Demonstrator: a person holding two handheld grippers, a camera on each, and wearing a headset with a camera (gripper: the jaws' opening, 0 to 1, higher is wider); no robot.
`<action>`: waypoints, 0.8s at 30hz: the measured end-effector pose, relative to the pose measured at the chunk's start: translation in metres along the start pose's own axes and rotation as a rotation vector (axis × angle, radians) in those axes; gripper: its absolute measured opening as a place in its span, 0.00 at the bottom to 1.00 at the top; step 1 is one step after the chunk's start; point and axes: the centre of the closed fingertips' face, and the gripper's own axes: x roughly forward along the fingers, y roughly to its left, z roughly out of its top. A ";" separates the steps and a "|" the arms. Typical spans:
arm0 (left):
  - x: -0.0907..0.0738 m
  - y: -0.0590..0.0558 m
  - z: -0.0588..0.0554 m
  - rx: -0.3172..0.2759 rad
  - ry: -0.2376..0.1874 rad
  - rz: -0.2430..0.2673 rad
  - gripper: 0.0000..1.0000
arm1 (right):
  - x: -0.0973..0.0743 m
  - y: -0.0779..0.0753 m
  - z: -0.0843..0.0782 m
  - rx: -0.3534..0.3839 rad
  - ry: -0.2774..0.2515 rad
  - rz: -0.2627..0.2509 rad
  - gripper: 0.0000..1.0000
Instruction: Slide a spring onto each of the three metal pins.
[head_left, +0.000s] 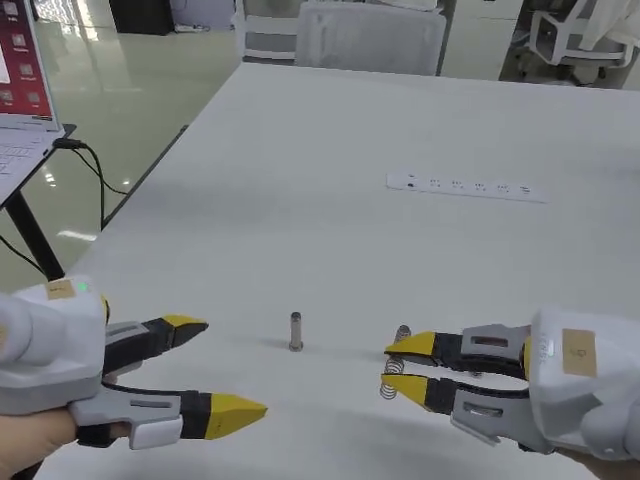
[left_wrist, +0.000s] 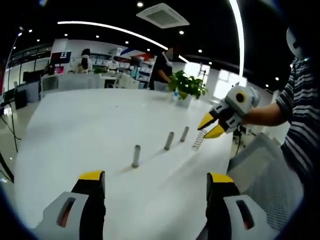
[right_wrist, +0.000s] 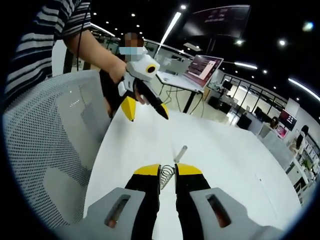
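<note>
A short metal pin (head_left: 296, 332) stands upright on the white table (head_left: 330, 180). A second pin (head_left: 403, 332) peeks out just behind my right gripper (head_left: 397, 364), which is shut on a small coil spring (head_left: 389, 382). From the left gripper view, three pins stand in a row (left_wrist: 135, 155) (left_wrist: 169, 140) (left_wrist: 184, 133), with the spring (left_wrist: 199, 140) hanging at the right gripper (left_wrist: 212, 126) beside the farthest pin. My left gripper (head_left: 212, 366) is open and holds nothing, left of the pins. In the right gripper view the spring (right_wrist: 167, 176) sits between the jaws, a pin (right_wrist: 181, 152) just ahead.
A white power strip (head_left: 465, 186) lies farther back on the right. A laptop (head_left: 20, 90) on a stand with a black cable (head_left: 95, 170) is off the table's left edge. Chairs (head_left: 370, 35) stand at the far end.
</note>
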 end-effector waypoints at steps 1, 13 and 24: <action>0.000 0.001 0.000 0.001 -0.001 0.004 0.84 | 0.000 0.000 -0.001 0.000 0.003 0.000 0.08; -0.004 0.010 -0.003 0.040 -0.009 0.041 0.98 | 0.010 -0.001 0.001 0.013 0.002 -0.001 0.08; -0.003 0.017 0.001 0.032 -0.020 0.060 0.98 | 0.033 -0.022 0.017 0.008 -0.031 -0.017 0.08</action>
